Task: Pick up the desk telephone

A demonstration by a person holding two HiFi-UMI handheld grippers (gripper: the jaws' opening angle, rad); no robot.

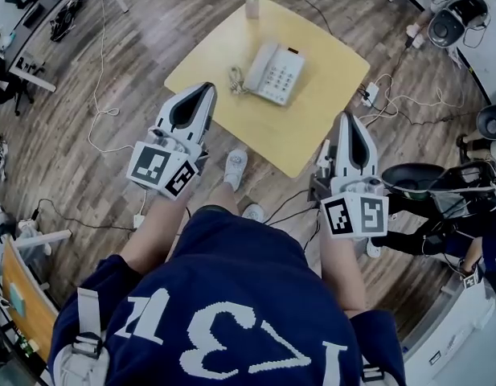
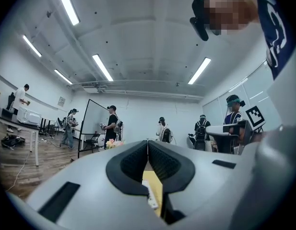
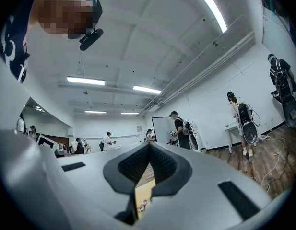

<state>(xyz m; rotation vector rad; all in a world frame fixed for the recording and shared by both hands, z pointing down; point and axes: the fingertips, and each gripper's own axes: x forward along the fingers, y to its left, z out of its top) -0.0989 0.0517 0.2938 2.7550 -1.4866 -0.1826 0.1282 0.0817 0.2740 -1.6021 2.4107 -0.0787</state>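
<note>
Bearing telephone [image 1: 273,73]: table [image 1: 308,131], seemingly wooden floor [image 1: 171,18]

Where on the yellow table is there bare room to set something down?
Bare: the near half of the table, from the telephone to the near edge, and the corner right of the telephone. Crowded: the far side, where the coiled cord lies left of the telephone and the flower vase stands.

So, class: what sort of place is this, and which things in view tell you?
Probably an open lab or recording room: loose cables across the wood floor, several people wearing gear, a desk telephone on a small table.
</note>
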